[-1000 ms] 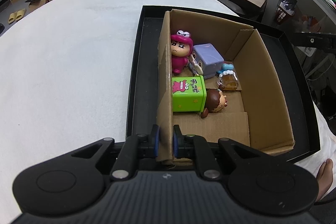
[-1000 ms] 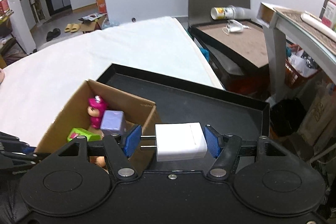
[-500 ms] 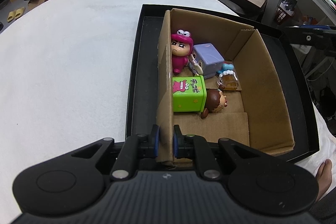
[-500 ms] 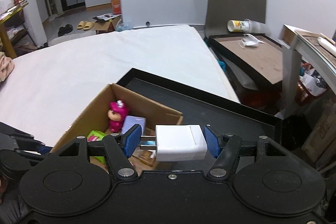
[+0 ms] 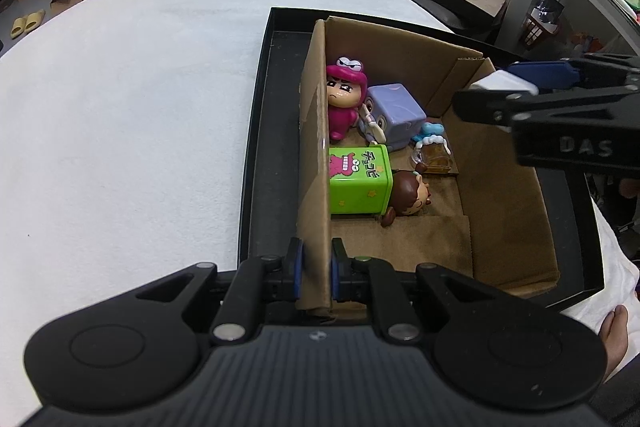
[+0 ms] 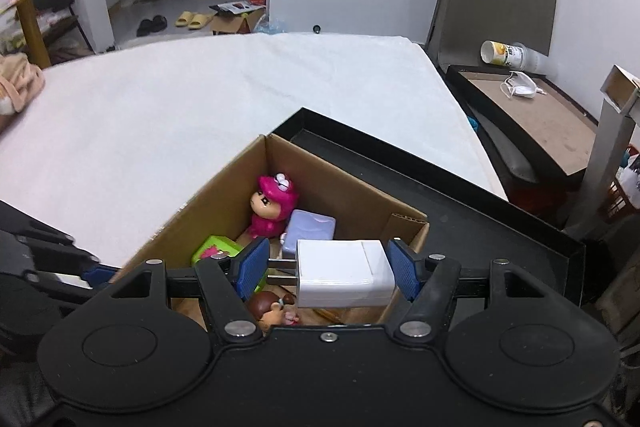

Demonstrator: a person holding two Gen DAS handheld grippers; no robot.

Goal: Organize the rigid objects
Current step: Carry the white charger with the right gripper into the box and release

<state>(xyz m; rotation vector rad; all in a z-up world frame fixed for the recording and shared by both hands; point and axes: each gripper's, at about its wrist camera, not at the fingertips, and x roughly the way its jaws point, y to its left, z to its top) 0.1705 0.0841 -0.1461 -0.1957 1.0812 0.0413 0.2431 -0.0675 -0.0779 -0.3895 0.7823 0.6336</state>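
A cardboard box point(image 5: 504, 203) sits in a black tray point(image 5: 264, 155) on the white table. It holds a pink figure point(image 5: 344, 99), a purple cube point(image 5: 396, 115), a green tin point(image 5: 358, 179), a brown-haired figure point(image 5: 408, 197) and a small amber bottle point(image 5: 434, 153). My left gripper point(image 5: 316, 271) is shut on the box's left wall. My right gripper point(image 6: 328, 269) is shut on a white charger plug point(image 6: 344, 273) and holds it above the box's right side; it also shows in the left wrist view point(image 5: 520, 83).
A second black tray point(image 6: 528, 115) with a face mask point(image 6: 520, 89) and a tipped cup point(image 6: 504, 53) stands beyond the table's far right corner. A grey shelf post point(image 6: 612, 143) rises at the right. Beige cloth point(image 6: 18, 87) lies at the table's left edge.
My right gripper has carried the white plug leftward, from over the black tray to above the box. My left gripper has kept its hold on the box wall.
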